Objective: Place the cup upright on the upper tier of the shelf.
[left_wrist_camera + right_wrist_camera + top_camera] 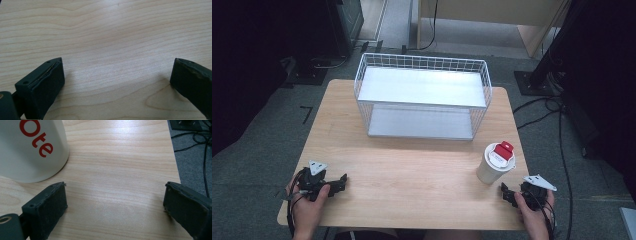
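Paper cup [493, 165] standing upright near the table's [412, 180] right front corner, just ahead and left of the right gripper [508, 191], jaws spread and empty; left gripper [339, 181], likewise spread, well apart.

Your cup [493, 167] stands upright near the right front corner of the counter [412, 175], just ahead of your right gripper [508, 192]. It is a white paper cup with a white lid carrying a red piece on top; the right gripper view shows red lettering on its side [30, 147].
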Tool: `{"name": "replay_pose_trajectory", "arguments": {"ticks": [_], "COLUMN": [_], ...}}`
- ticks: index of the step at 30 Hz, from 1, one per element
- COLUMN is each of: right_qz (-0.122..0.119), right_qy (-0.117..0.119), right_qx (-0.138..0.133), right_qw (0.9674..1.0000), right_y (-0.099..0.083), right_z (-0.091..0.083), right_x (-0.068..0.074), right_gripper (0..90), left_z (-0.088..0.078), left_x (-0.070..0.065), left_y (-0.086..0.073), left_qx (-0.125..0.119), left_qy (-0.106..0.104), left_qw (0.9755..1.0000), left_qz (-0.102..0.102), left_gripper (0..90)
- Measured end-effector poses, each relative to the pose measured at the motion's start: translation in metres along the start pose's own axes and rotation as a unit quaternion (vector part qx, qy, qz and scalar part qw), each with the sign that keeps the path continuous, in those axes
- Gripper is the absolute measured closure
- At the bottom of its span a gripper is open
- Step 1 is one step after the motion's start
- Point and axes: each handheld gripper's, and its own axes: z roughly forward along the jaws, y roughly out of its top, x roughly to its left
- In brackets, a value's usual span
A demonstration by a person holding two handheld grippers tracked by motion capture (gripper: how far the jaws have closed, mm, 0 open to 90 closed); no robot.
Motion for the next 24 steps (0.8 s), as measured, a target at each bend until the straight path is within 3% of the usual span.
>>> {"name": "replay_pose_trajectory", "arguments": {"ticks": [3, 9, 14, 24], "right_qz": [0.008, -0.001, -0.027, -0.043], "right_qy": [-0.011, -0.002, 0.018, 0.058], "right_qx": [0.001, 0.002, -0.016, -0.039], "right_qw": [0.9999, 1.0000, 0.9994, 0.9966], "right_y": [0.001, 0.004, 0.007, 0.011], "right_z": [0.001, 0.000, -0.009, -0.017], "right_x": [0.001, 0.006, 0.015, 0.028], "right_gripper": [2.5, 3.7, 4.6, 4.9], "left_z": [0.000, 0.000, 0.000, 0.000], "left_x": [0.000, 0.000, 0.000, 0.000], "left_y": [0.000, 0.000, 0.000, 0.001], "left_qx": [0.000, 0.000, 0.000, 0.000], "left_qy": [0.000, 0.000, 0.000, 0.001], "left_qw": [1.0000, 1.0000, 1.0000, 1.0000], "left_qz": [0.000, 0.000, 0.000, -0.001], "left_gripper": [0.0, 0.0, 0.0, 0.0]}}
